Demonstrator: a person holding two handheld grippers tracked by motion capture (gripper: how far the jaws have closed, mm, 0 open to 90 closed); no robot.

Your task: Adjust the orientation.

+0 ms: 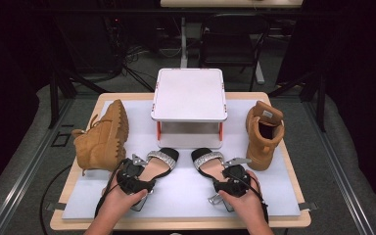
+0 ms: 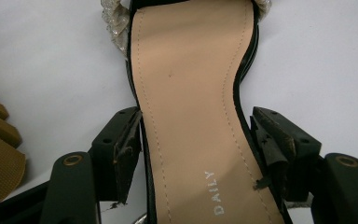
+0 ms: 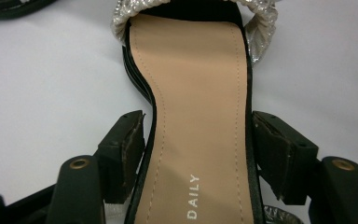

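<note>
Landmark: white rack (image 1: 189, 94), at the back middle of the table (image 1: 274, 205).
Left sandal (image 1: 160, 161): just in front of the rack's left leg, sole flat on the white mat, glitter strap toward the rack.
Right sandal (image 1: 207, 161): just in front of the rack's right leg, lying the same way.
Left hand-held gripper (image 1: 136, 177): jaws straddle the left sandal's waist; in the left gripper view one pad (image 2: 127, 151) touches the sole edge, the other stands a hair off. Whether it is already clamped, I cannot tell.
Right hand-held gripper (image 1: 231, 177): jaws either side of the right sandal's waist, both at or very near its edge; clamped or not, I cannot tell.
Boots: one tan boot (image 1: 103, 134) on its side, left of the rack; the other (image 1: 263, 134) upright, right of the rack.
Risk: the insole narrows and its edge is thin, so a squeeze there may skid off or twist the sandal.
Risk: lifted by the heel end only, the toe may droop and catch the rack's leg.
Risk: the worn pad could grip unevenly.
</note>
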